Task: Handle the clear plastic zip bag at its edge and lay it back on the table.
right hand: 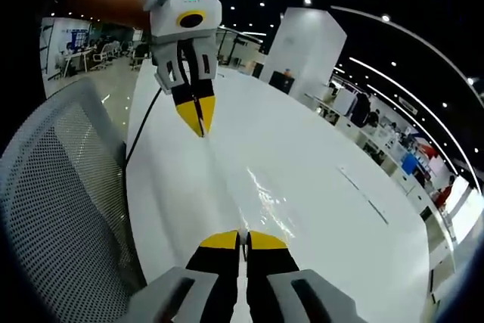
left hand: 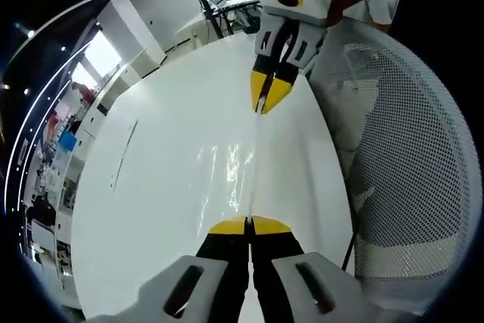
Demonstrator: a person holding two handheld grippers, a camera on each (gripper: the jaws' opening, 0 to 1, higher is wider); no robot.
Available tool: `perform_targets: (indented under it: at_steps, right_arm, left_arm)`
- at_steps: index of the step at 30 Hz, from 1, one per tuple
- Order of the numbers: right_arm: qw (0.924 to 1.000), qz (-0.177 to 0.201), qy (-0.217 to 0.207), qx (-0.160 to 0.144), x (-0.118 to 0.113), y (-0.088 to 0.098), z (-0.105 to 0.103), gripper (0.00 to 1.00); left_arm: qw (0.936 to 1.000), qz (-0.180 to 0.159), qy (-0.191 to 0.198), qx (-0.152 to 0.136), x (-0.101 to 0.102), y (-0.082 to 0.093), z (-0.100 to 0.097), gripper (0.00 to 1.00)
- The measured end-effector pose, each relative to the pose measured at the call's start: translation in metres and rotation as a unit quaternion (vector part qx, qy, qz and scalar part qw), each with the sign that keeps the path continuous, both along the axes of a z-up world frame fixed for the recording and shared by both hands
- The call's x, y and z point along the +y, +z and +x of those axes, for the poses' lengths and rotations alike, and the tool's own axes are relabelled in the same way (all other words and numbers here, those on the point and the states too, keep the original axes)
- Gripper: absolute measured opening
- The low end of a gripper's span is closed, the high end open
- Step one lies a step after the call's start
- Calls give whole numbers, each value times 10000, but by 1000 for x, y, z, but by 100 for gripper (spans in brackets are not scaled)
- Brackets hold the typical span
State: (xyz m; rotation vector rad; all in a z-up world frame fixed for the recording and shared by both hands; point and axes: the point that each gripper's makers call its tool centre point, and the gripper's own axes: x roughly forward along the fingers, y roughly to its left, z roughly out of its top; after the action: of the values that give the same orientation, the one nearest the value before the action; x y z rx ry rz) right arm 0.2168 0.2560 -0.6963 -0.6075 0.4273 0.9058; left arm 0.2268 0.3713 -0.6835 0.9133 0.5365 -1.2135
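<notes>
**Bag pinched at both ends, lay-down pending**

Left gripper point(left hand: 249, 226): jaws clenched on the near edge of the clear zip bag point(left hand: 240, 168). Bag stretches ahead of it to the right gripper point(left hand: 266, 102), also clamped on the far edge. It looks taut just over the white table point(left hand: 166, 187). Mesh chair point(left hand: 408, 164) sits beside. Judgement: grip done; lowering and release remain.

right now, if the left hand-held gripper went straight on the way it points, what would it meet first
Probably the right hand-held gripper, which faces it along the stretched clear zip bag that the left hand-held gripper is shut on; depth is unclear.
</notes>
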Motion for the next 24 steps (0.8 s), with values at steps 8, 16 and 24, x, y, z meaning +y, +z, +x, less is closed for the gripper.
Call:
perform_targets:
  at_steps: [8, 16, 24]
  right_arm:
    - [10000, -6, -10, 4, -1, -1, 0, 0]
    - [9997, 119, -132, 137, -6, 2, -3, 0]
    - [9993, 202, -29, 313, -6, 6, -12, 3]
  left_arm:
    - [10000, -21, 19, -5, 0, 0, 0, 0]
    - [9995, -93, -269, -137, -7, 0, -8, 0]
    - [9988, -151, -429, -155, -12, -1, -15, 0]
